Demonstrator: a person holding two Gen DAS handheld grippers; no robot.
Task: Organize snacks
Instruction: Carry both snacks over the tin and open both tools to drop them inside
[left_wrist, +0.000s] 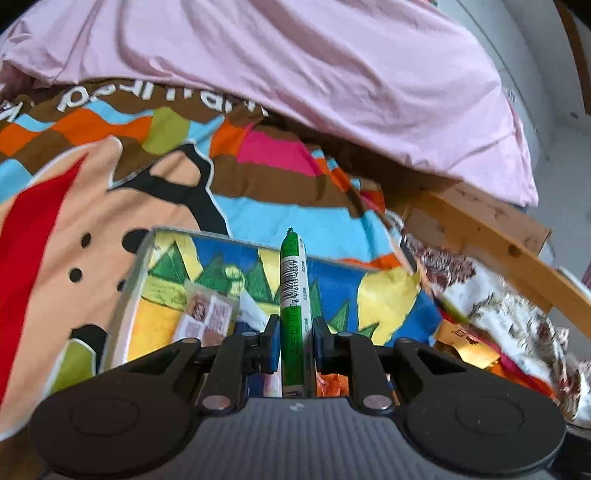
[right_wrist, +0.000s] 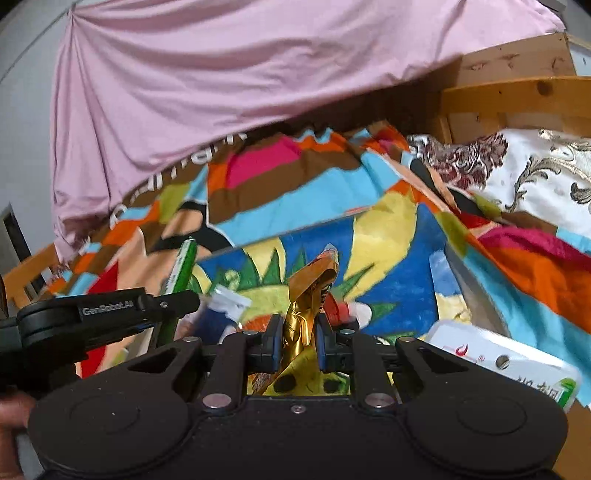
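My left gripper (left_wrist: 294, 330) is shut on a green and white sausage stick (left_wrist: 293, 291) that points forward over a colourful picture-printed box (left_wrist: 388, 295). My right gripper (right_wrist: 300, 328) is shut on a crumpled gold snack wrapper (right_wrist: 312, 291), also above that box (right_wrist: 399, 266). In the right wrist view the left gripper (right_wrist: 173, 302) shows at the left with the green stick (right_wrist: 183, 266) in it. Inside the box lie a pink and brown packet (left_wrist: 210, 315) and a white packet (right_wrist: 231, 301), partly hidden by the fingers.
The box rests on a bright patterned bedsheet (left_wrist: 258, 177). A pink quilt (left_wrist: 295, 66) is heaped behind it. A wooden bed frame (left_wrist: 491, 236) and a white floral pillow (right_wrist: 535, 173) lie to the right. A white and green packet (right_wrist: 517, 365) sits at the near right.
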